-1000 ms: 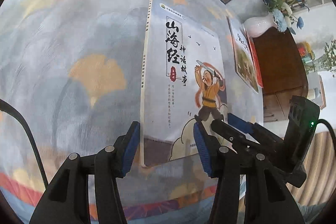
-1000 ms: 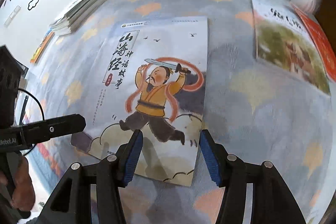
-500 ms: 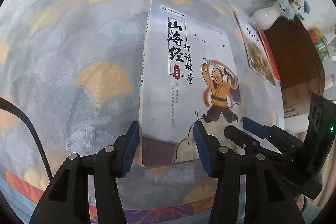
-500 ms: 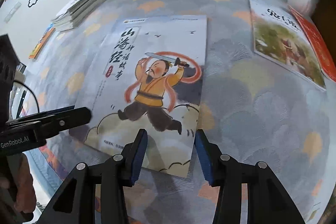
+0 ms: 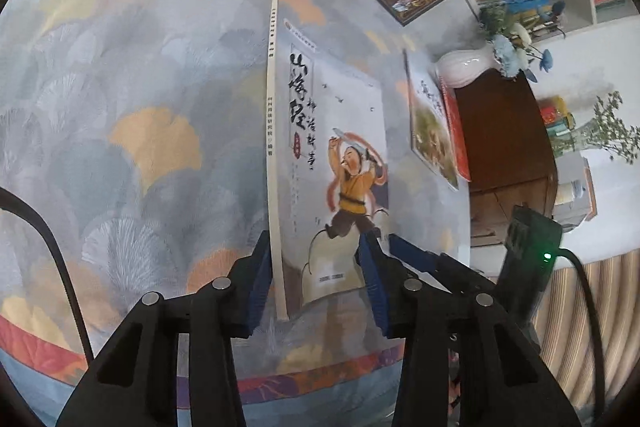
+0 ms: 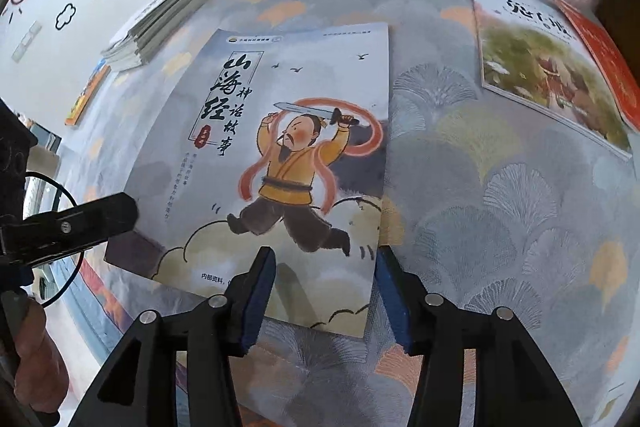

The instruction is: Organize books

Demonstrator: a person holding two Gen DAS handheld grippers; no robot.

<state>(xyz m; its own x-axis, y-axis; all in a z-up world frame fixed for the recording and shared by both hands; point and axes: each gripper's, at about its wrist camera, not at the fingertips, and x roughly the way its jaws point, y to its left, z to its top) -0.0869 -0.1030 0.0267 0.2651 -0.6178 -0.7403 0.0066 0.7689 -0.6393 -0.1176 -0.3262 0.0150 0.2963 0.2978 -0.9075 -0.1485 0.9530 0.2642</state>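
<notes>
We see the left gripper [image 5: 316, 267] closing around the glossy rectangular book's [image 6: 288, 155] spine corner; the right gripper [image 6: 324, 291] opens over the book's lower edge, pads clear.

**Even indoor light, strong fisheye warp**

Soft, fairly bright light. Right wrist view sharp; book [image 6: 288, 155] cover crisp, short gripper shadows on it. Left wrist view motion-blurred, book [image 5: 328, 163] lettering smeared. Cloth [image 6: 500, 195] bulges toward black corners. White wall [image 6: 60, 27] nearly blown out.
</notes>
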